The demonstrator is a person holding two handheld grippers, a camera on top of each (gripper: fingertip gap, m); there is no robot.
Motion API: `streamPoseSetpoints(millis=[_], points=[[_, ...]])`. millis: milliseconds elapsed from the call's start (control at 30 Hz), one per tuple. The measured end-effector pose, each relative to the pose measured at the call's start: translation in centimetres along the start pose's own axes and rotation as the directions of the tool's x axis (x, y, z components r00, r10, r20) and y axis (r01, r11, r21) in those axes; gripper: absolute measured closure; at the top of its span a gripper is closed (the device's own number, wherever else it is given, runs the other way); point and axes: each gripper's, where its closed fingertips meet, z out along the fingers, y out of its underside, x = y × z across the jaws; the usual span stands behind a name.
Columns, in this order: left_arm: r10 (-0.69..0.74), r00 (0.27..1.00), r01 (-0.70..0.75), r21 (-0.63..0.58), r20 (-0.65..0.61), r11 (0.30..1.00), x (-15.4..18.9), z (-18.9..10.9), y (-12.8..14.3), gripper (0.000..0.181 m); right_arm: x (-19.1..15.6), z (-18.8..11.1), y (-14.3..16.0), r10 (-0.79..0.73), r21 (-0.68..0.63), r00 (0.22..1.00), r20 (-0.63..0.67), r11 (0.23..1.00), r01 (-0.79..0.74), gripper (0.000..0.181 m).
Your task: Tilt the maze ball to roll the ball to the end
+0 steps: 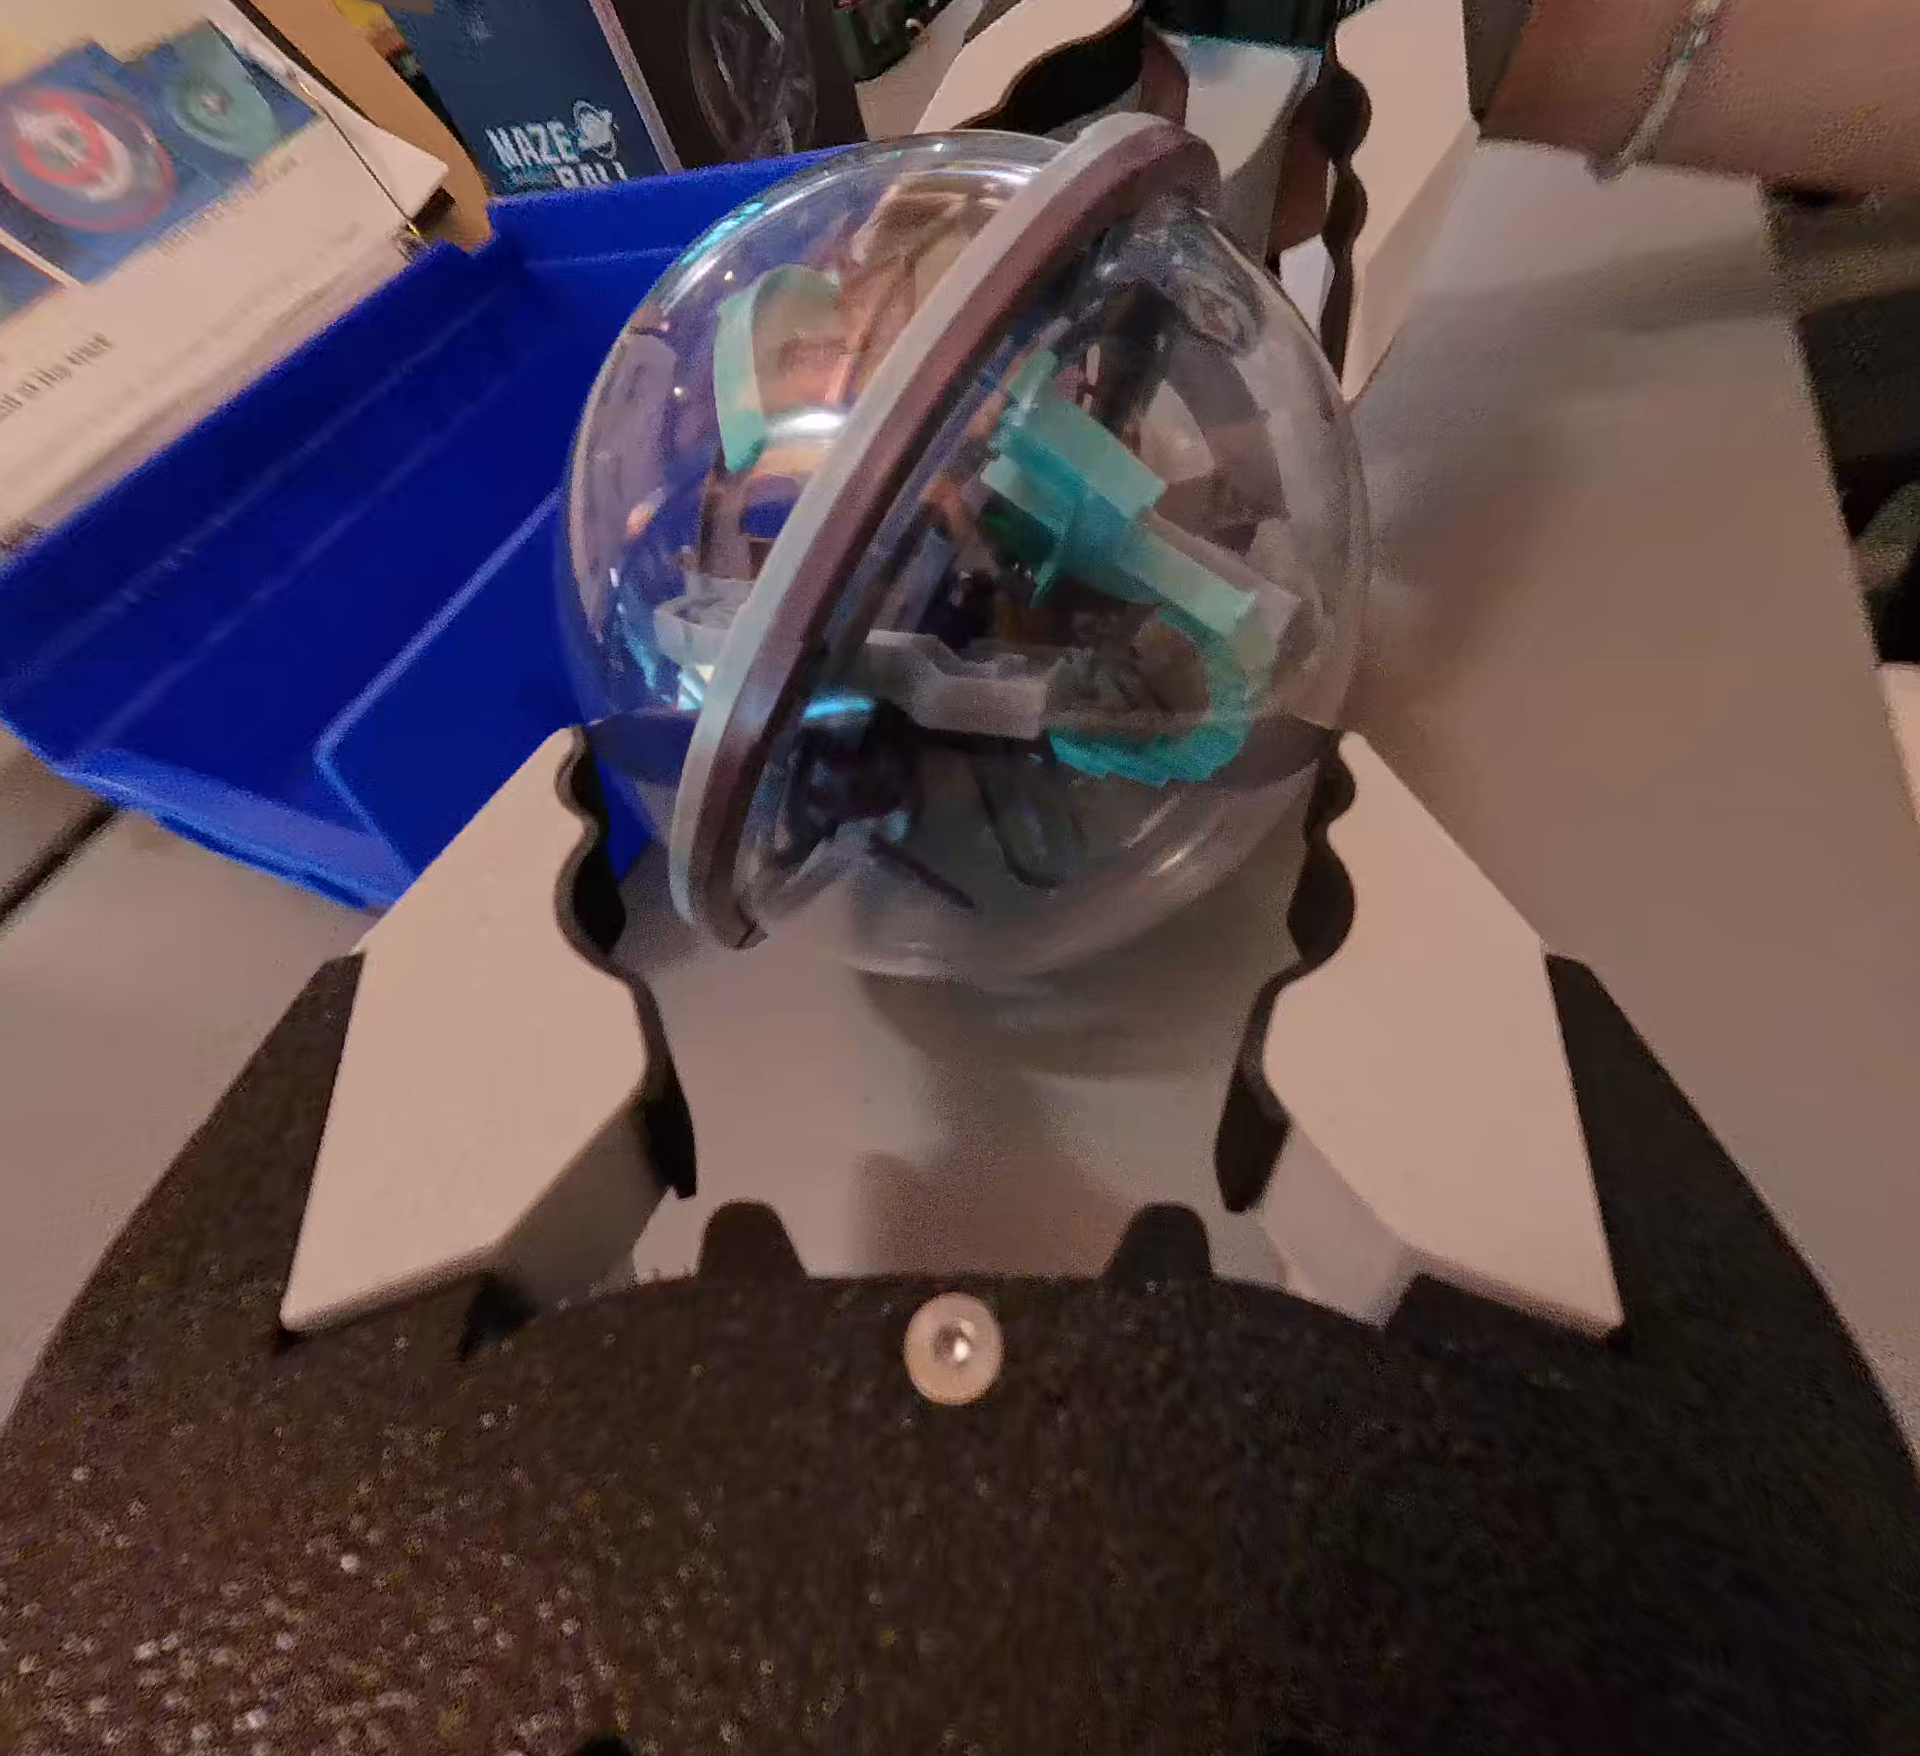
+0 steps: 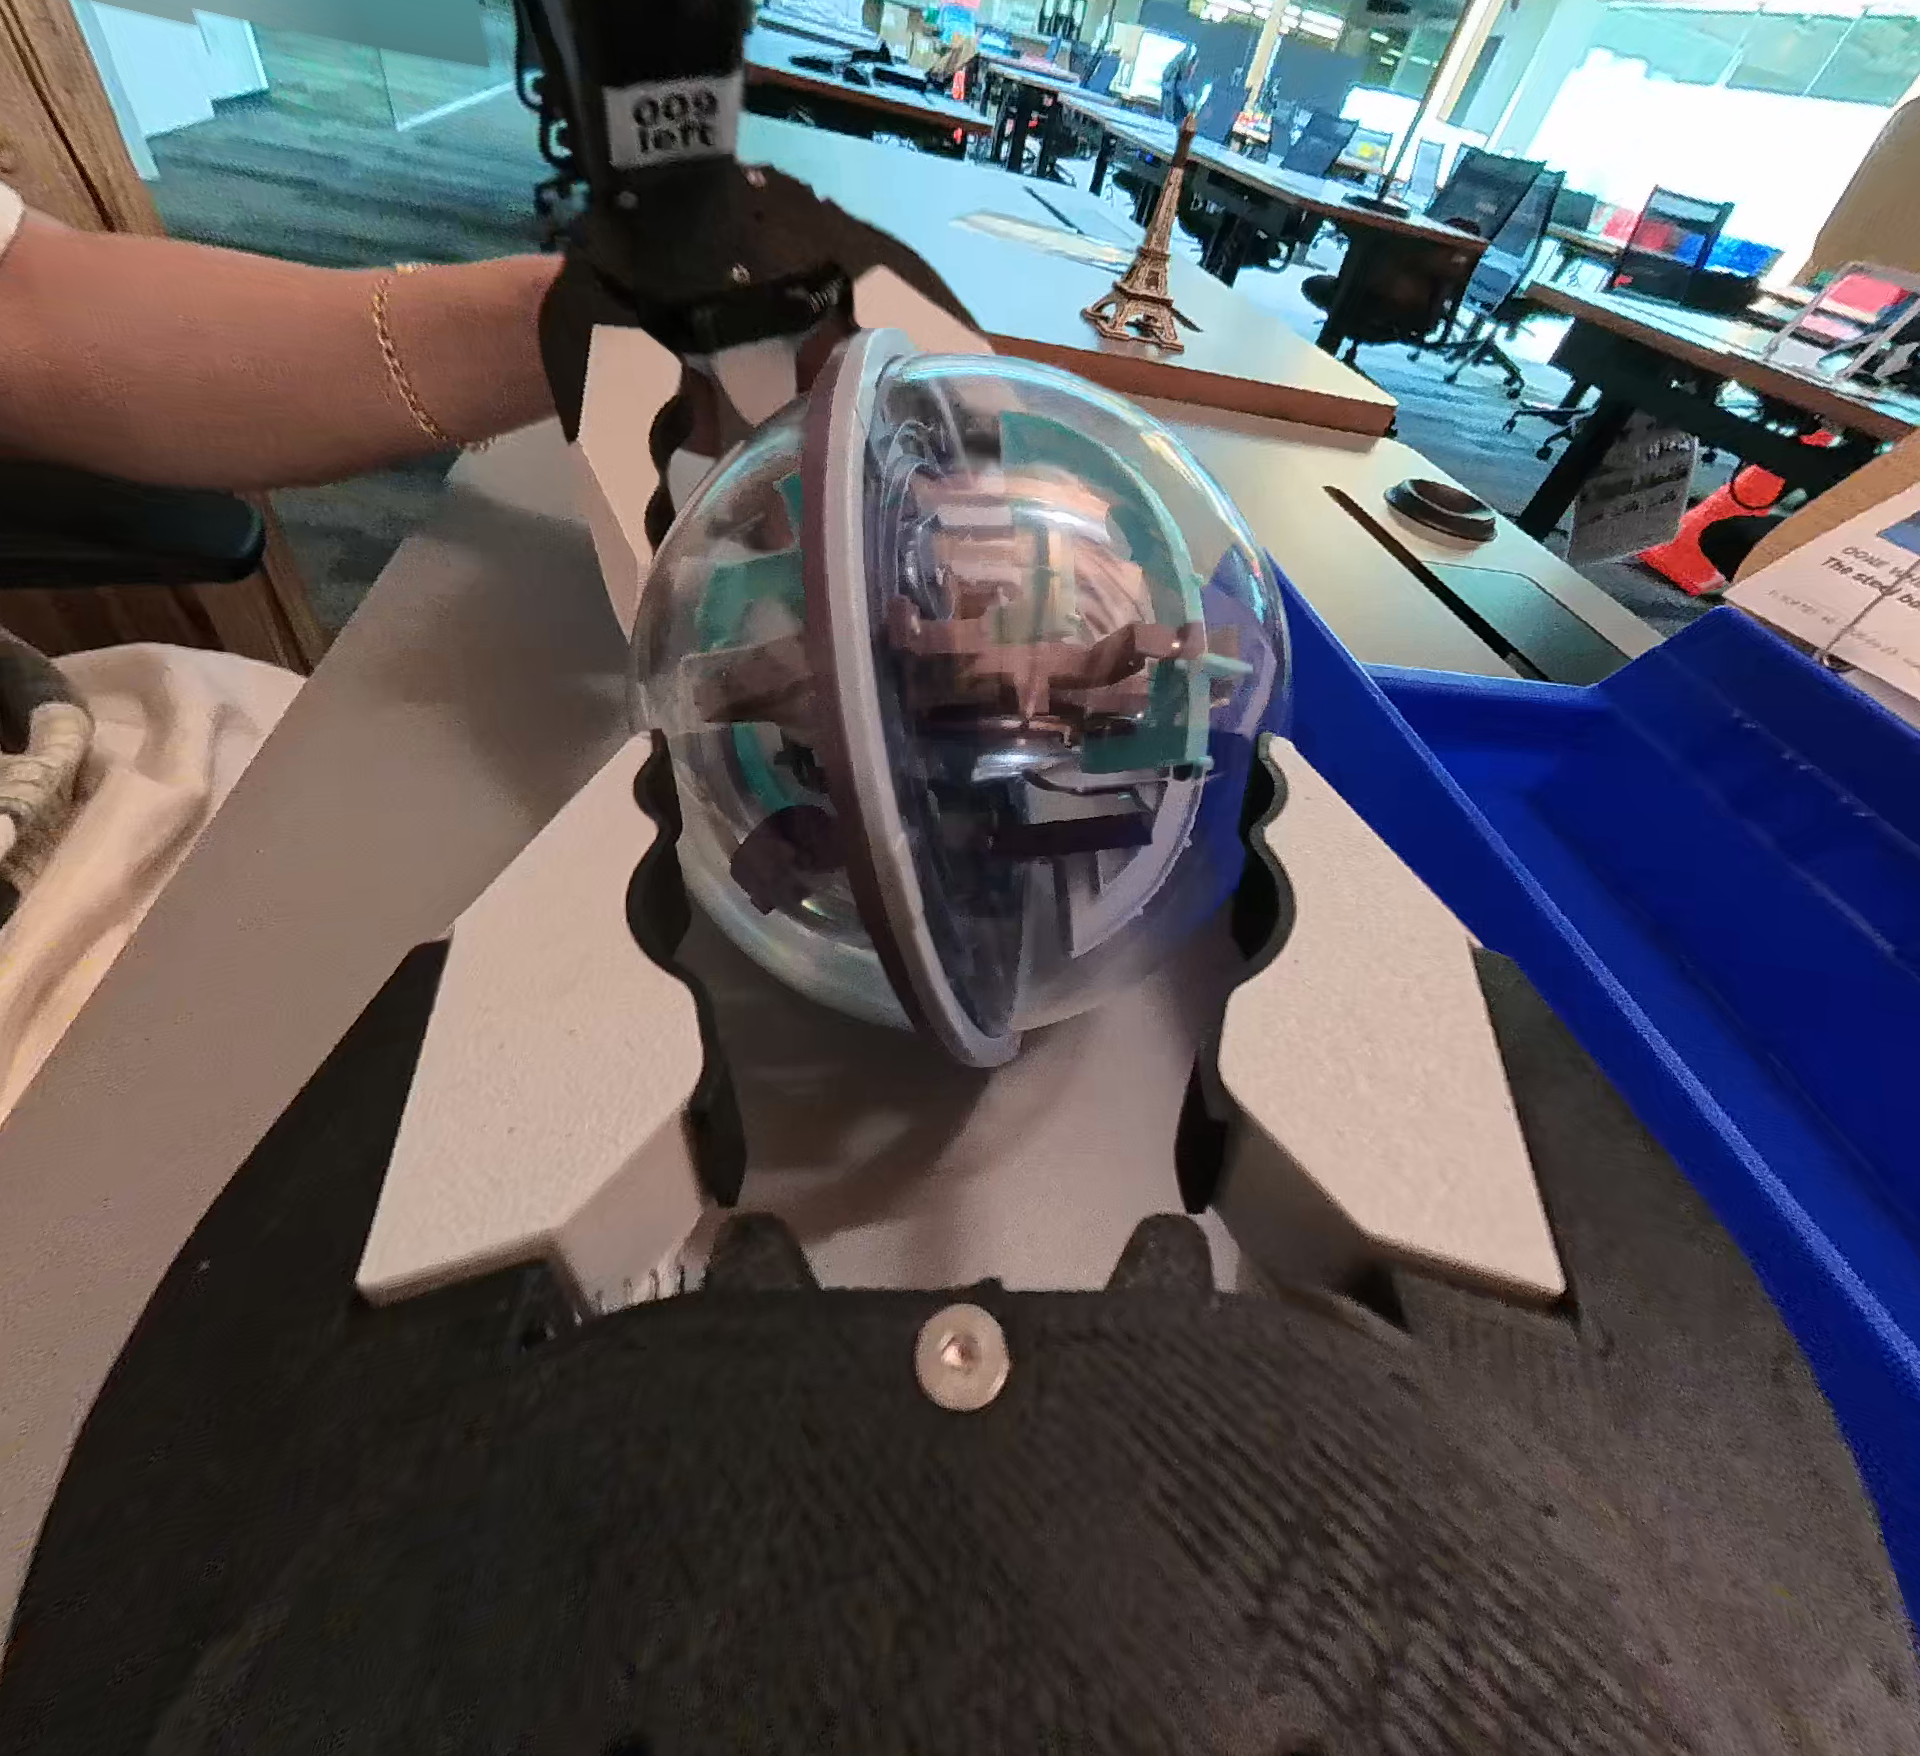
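The maze ball (image 1: 966, 553) (image 2: 961, 730) is a clear plastic sphere with a grey rim round its middle, tilted off upright. Teal, brown, grey and dark track pieces fill it. The small rolling ball cannot be made out.

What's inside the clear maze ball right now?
The clear plastic maze ball holds teal, grey and brown track pieces, split by a grey equator ring. The small rolling ball cannot be made out among the tracks in either view.
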Motion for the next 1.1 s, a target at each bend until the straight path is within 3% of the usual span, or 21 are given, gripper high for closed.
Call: streamPoseSetpoints(millis=[233, 533, 1100], points=[[-0.107, 0.994, 0.107, 0.007, -0.001, 0.994, -0.4, 1.8, -0.1, 0.04, 0.8, 0.2, 0.0, 0.032, 0.024, 0.999, 0.016, 0.999, -0.032, 0.071], [-0.177, 0.984, 0.176, 0.063, 0.003, 0.982, -0.1, 1.2, -1.1, 0.047, 0.9, -0.5, 0.7, 0.051, -0.015, 0.997, 0.055, 0.999, -0.05, 0.074], [-0.338, 0.931, 0.361, 0.209, -0.14, 0.909, 0.2, -0.3, -3.1, 0.051, 0.6, -1.5, 1.5, 0.065, -0.027, 0.996, 0.054, 0.998, -0.064, 0.08]])
